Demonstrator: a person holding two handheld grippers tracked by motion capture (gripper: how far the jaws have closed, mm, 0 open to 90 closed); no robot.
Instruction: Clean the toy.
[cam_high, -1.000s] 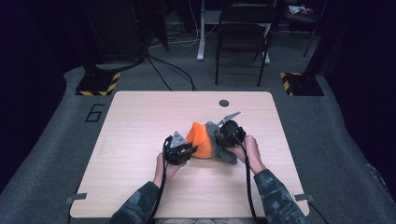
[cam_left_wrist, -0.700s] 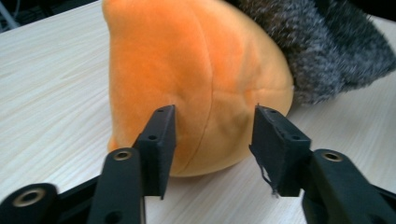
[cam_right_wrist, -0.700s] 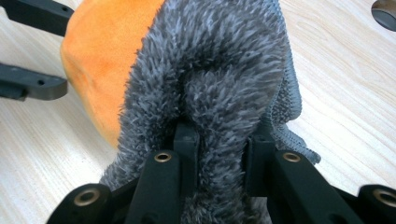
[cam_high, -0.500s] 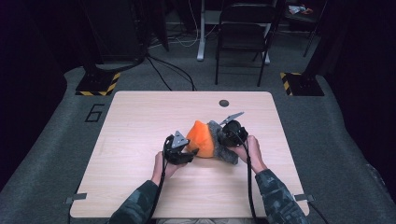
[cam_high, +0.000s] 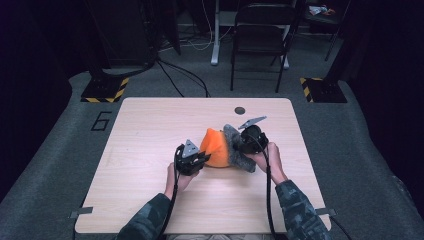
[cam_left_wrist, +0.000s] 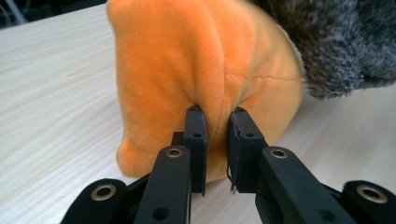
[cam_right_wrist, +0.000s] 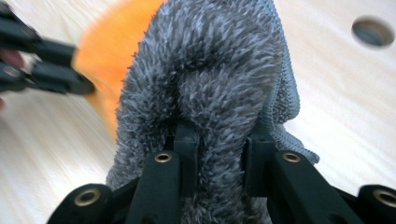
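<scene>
An orange plush piece (cam_high: 216, 146) lies mid-table, with a grey fluffy cloth (cam_high: 235, 150) wrapped against its right side. My left gripper (cam_high: 196, 161) pinches a fold of the orange plush (cam_left_wrist: 187, 70) between its jaws. My right gripper (cam_high: 246, 142) is shut on a thick fold of the grey cloth (cam_right_wrist: 210, 79). Behind that cloth, the orange plush (cam_right_wrist: 105, 51) and the left gripper's black jaws show blurred at the upper left of the right gripper view. The grey cloth (cam_left_wrist: 327, 42) fills the upper right corner of the left gripper view.
The light wooden table (cam_high: 150, 130) has a round hole (cam_high: 240, 110) near its far edge. A folding chair (cam_high: 260, 35) and a desk leg stand on the grey carpet behind the table. Cables run across the floor.
Both grippers and the plush bundle shifted slightly toward the right; the holds stay the same.
</scene>
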